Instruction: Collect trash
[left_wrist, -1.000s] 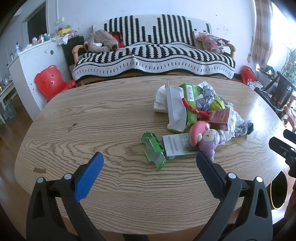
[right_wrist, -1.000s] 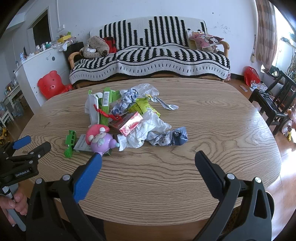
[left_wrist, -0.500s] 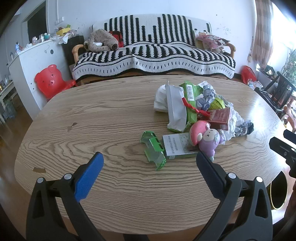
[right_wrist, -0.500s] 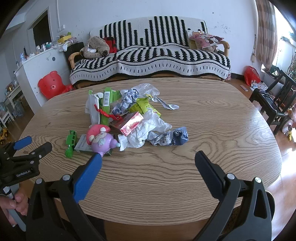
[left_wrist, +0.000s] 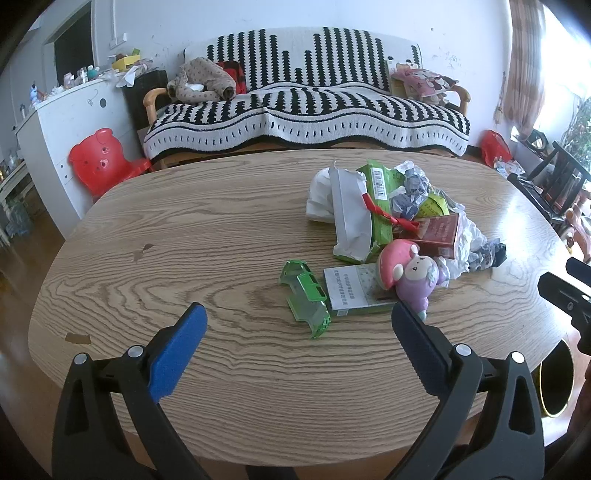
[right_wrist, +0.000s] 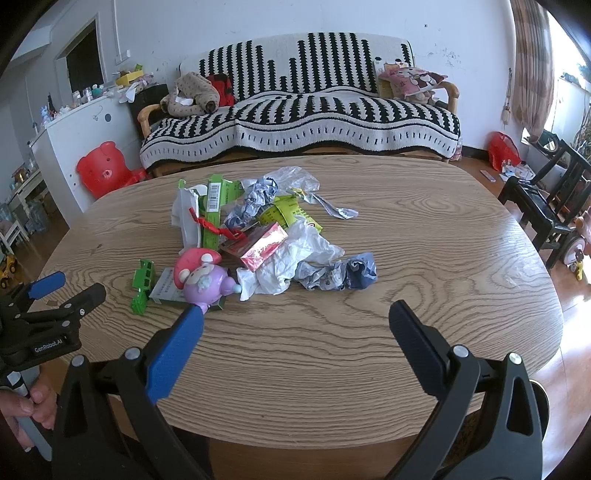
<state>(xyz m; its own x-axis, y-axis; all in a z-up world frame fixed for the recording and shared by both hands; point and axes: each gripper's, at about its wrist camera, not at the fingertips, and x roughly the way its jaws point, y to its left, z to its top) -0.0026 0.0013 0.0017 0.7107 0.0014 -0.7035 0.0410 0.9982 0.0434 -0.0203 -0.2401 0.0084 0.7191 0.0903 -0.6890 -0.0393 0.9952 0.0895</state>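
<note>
A heap of trash lies on the oval wooden table (left_wrist: 184, 240): a green carton (left_wrist: 378, 199), a torn white wrapper (left_wrist: 349, 218), a red box (left_wrist: 439, 230), crumpled white paper (right_wrist: 295, 258), a blue-grey crumpled wrapper (right_wrist: 340, 275), a flat white-green pack (left_wrist: 351, 290) and a green plastic piece (left_wrist: 306, 295). A pink and purple toy (left_wrist: 410, 273) lies among them. My left gripper (left_wrist: 295, 332) is open and empty, near the table's front edge, short of the green piece. My right gripper (right_wrist: 295, 328) is open and empty, short of the heap.
A round bin (left_wrist: 554, 376) with a yellow rim stands on the floor at the table's front right. A striped sofa (left_wrist: 306, 107), a red child's chair (left_wrist: 99, 158) and a white cabinet (left_wrist: 74, 122) stand behind. Dark chairs (right_wrist: 543, 206) stand at the right.
</note>
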